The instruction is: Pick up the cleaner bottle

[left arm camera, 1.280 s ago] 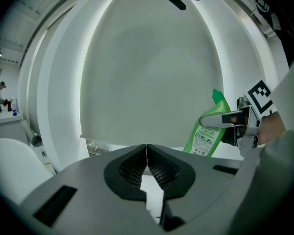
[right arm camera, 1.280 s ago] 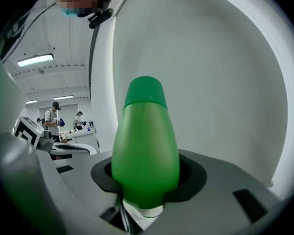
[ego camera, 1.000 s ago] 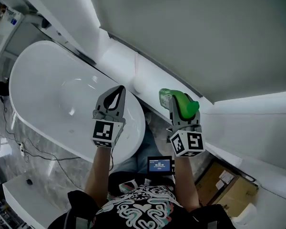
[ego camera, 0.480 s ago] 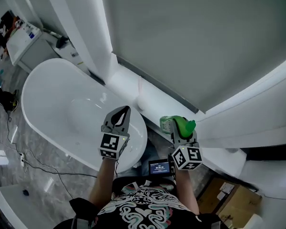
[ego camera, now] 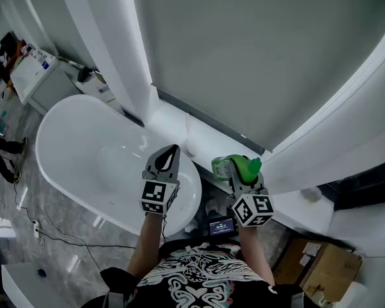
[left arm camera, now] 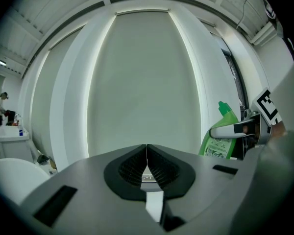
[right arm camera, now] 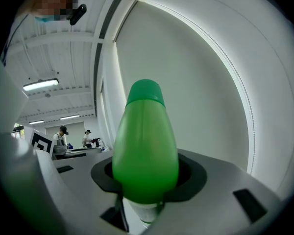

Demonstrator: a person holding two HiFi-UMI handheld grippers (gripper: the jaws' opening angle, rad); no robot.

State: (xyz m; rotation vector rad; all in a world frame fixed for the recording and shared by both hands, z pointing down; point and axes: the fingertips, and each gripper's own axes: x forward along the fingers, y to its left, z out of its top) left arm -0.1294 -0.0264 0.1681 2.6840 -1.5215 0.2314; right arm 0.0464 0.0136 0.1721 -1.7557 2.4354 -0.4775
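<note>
The cleaner bottle (ego camera: 245, 165), green and clear of every surface at lower centre, is clamped in the jaws of the right gripper (ego camera: 237, 172). To its left, above the white bathtub (ego camera: 70, 140), the left gripper (ego camera: 172, 151) hangs with jaws pressed together on nothing. The hold falls on a rounded, tapering body, so a quick swing could twist it loose. The tub rim at left and the white ledge (ego camera: 202, 140) beyond crowd low moves, though above is open.
</note>
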